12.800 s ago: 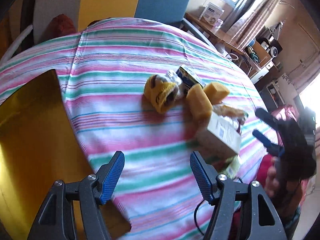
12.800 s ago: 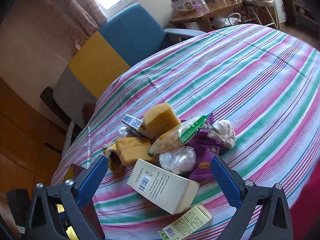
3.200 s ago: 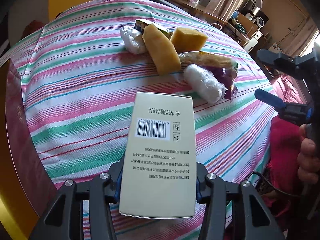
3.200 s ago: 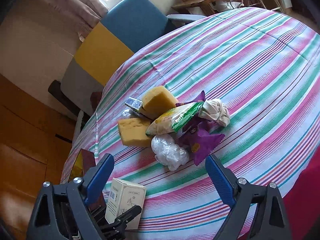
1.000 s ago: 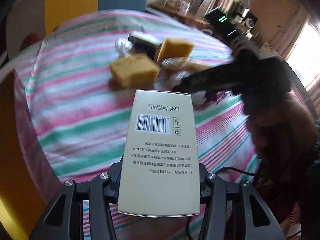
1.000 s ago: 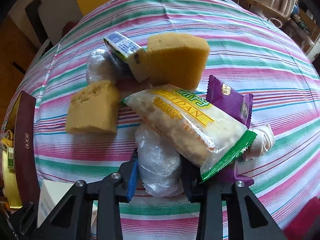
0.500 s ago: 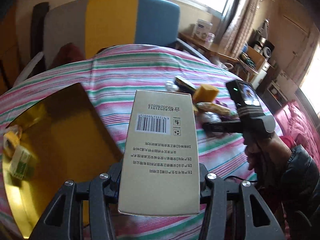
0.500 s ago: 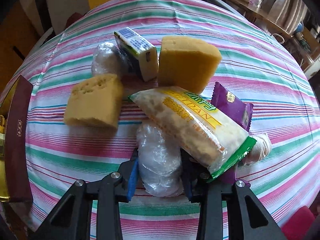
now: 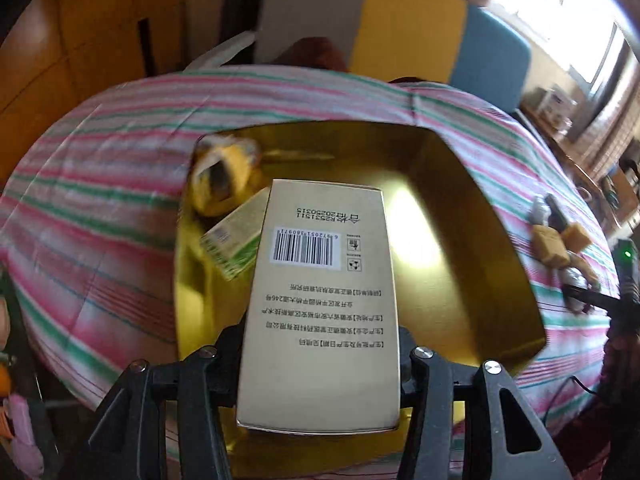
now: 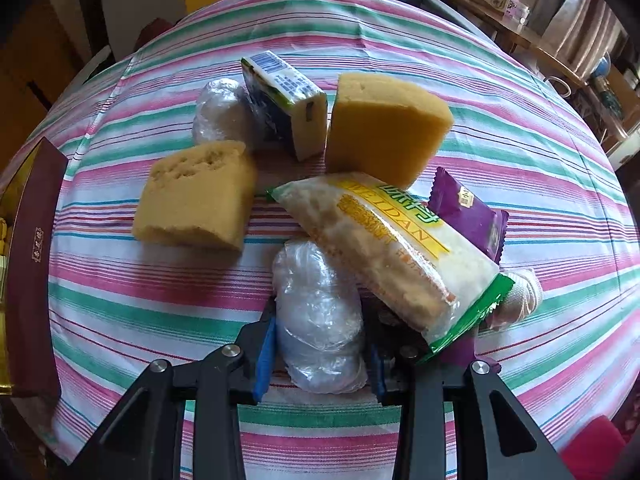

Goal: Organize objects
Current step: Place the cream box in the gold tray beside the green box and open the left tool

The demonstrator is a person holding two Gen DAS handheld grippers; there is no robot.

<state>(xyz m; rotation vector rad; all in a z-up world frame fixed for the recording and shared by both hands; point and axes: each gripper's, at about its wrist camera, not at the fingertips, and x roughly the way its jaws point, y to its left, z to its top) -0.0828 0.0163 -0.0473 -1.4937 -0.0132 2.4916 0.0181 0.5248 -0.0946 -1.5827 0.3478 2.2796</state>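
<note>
Left gripper clamped on cream carton, barcode face up, held over gold tray on striped surface. Tray holds yellow plush item, blurred, at far left corner, green-edged small box just beside it, partly hidden behind carton. Pile of remaining objects far right in this view, small and blurred.

Right gripper clamped on clear plastic-wrapped bundle, bundle resting on surface. Left to right: dark red tray wall at edge, porous sponge block, second plastic bundle, blue-green small carton, orange sponge wedge, yellow-green snack bag lying over held bundle's right side, purple packet, white cloth knot.
</note>
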